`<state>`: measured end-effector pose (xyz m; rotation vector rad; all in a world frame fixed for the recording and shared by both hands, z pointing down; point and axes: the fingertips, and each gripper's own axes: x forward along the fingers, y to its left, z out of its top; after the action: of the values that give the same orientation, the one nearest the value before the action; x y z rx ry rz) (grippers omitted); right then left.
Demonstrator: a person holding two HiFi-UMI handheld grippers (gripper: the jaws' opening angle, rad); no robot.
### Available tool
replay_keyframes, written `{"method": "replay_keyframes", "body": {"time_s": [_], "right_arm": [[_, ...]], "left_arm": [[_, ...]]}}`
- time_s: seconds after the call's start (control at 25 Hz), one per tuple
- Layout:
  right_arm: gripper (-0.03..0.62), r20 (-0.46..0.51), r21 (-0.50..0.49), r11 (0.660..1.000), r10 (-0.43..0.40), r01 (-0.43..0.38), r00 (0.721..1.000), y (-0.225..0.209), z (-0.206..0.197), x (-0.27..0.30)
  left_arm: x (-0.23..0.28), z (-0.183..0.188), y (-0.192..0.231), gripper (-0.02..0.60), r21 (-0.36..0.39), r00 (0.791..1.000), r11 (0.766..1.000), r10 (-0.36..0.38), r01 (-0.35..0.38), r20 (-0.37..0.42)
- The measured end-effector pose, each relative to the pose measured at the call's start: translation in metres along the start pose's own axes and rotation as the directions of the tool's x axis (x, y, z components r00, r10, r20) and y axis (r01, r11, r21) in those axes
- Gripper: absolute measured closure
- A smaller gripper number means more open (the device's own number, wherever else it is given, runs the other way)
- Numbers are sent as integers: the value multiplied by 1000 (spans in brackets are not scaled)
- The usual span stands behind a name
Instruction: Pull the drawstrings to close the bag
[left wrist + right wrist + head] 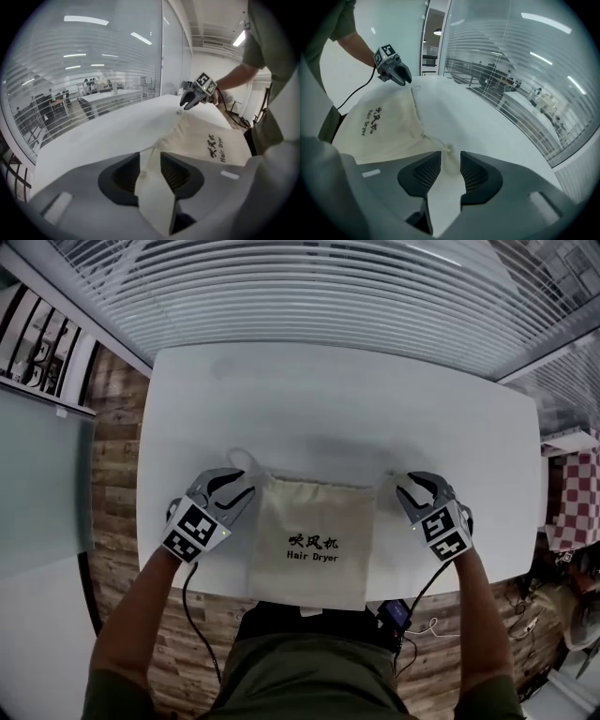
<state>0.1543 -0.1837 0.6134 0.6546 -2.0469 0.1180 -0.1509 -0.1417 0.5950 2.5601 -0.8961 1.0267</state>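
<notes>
1. Two grey grippers with black-and-white square markers sit on a white table [337, 399], one in each of the person's hands.
2. One cream cloth bag [314, 540] with black words "Hair Dryer" lies flat on the table between them. Its bottom reaches the table's near edge, in front of the person.
3. The top of the bag is bunched up, and it points away from the person.
4. The left gripper [248, 486] is at the top left corner of the bag. Its jaws stand apart and have let go. In the left gripper view, a strip of the cream cloth lies loose in the gap between them.
5. A thin cream drawstring [242, 457] makes a small loop on the table just past the left gripper.
6. The right gripper [405, 486] is at the top right corner of the bag. Its jaws are wide apart too, holding nothing.
7. In the right gripper view, the cord's knotted end [449, 149] lies on the table right at the jaw tips, and the cord runs back to the bag.
</notes>
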Motion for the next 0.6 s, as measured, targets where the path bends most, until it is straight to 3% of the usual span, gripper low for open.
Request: {"method": "replay_keyframes", "body": {"time_s": [0.2, 0.44, 0.48, 0.56, 0.6], "right_arm": [[470, 18, 114, 989, 90, -92, 996, -20, -8, 14], [474, 80, 234, 961, 133, -149, 988, -25, -10, 16], [476, 82, 247, 957, 134, -150, 988, -24, -10, 16], [476, 77, 260, 953, 138, -153, 987, -21, -9, 16], [476, 71, 260, 953, 141, -154, 988, -18, -9, 16]], "left_arm": [[20, -26, 5, 453, 72, 992, 997, -27, 36, -126], [18, -31, 9, 429, 74, 984, 995, -48, 62, -172], [18, -32, 9, 444, 83, 982, 995, -42, 58, -183], [16, -35, 11, 538, 134, 976, 990, -4, 34, -218], [14, -38, 11, 538, 172, 972, 985, 17, 24, -234]]}}
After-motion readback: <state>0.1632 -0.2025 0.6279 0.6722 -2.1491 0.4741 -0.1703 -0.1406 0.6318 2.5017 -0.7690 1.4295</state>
